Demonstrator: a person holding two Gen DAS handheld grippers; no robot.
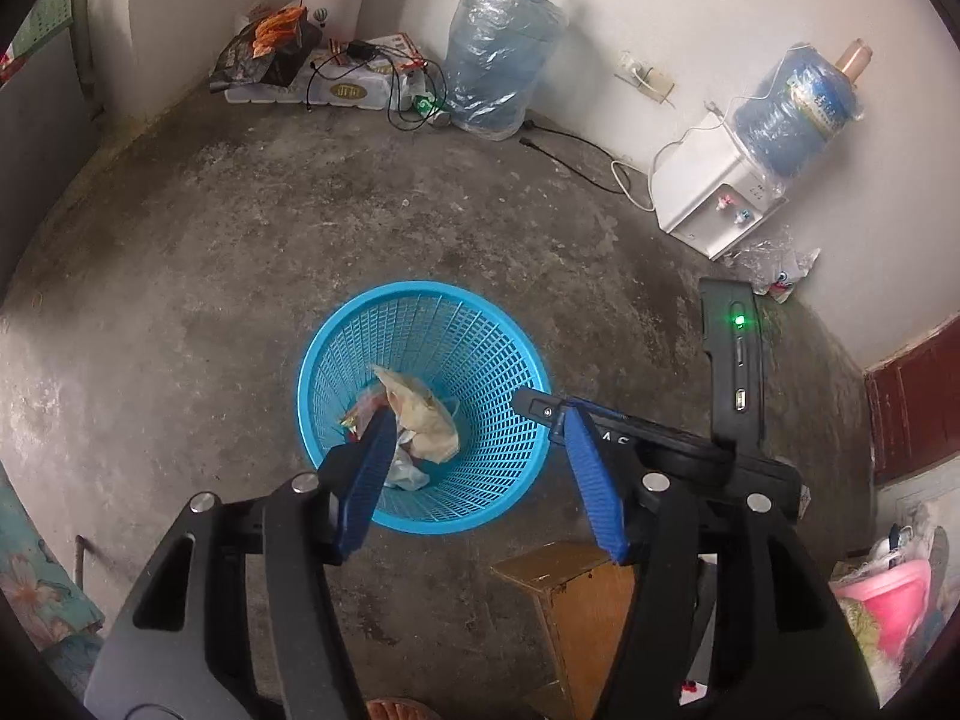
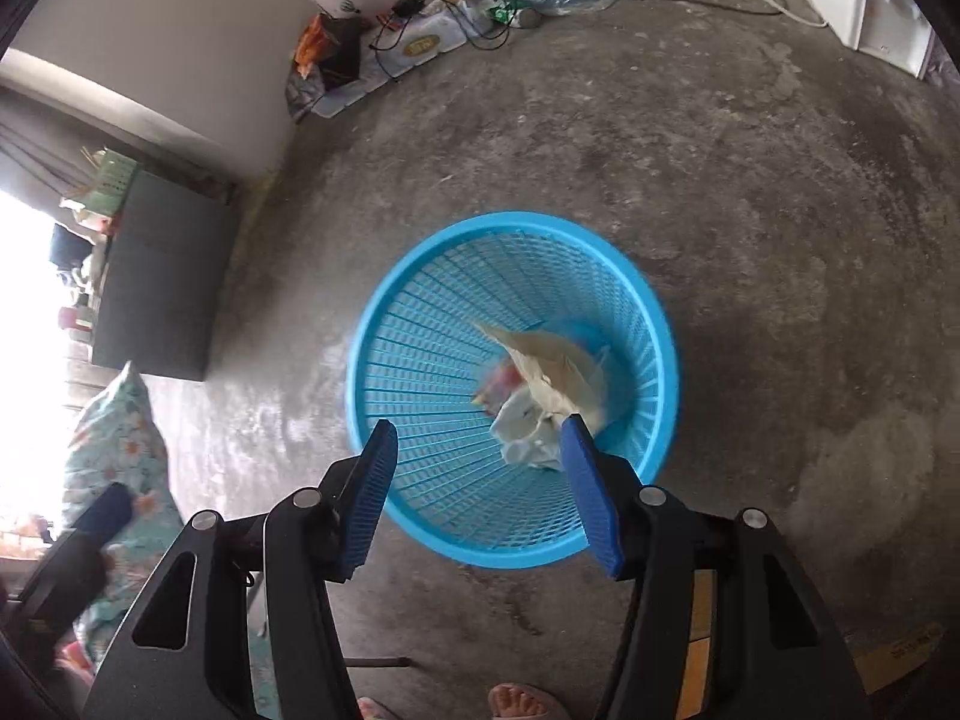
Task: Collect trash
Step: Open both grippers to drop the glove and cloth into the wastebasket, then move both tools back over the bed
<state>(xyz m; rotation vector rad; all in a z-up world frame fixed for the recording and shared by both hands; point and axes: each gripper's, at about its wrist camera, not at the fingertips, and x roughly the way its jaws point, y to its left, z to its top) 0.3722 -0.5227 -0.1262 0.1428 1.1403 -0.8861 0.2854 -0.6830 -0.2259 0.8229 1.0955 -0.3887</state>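
Observation:
A blue mesh trash basket (image 1: 336, 348) stands on the concrete floor; it also shows in the right wrist view (image 2: 420, 312). Inside lies crumpled trash (image 1: 423, 414): beige paper, a white piece and a colourful wrapper, also seen in the right wrist view (image 2: 552, 384). My left gripper (image 1: 477, 426) is open and empty above the basket's near rim. My right gripper (image 2: 480, 435) is open and empty above the basket. The right gripper's body shows at the right of the left wrist view (image 1: 720, 420), beside the basket.
A water dispenser (image 1: 714, 198) with a bottle, a spare water jug (image 1: 504, 60), cables (image 1: 570, 150) and bags line the far wall. Crumpled plastic (image 1: 774, 264) lies by the dispenser. A wooden stool (image 1: 570, 594) stands near me. A floral cloth (image 2: 114, 438) and dark cabinet (image 2: 162, 276) are left.

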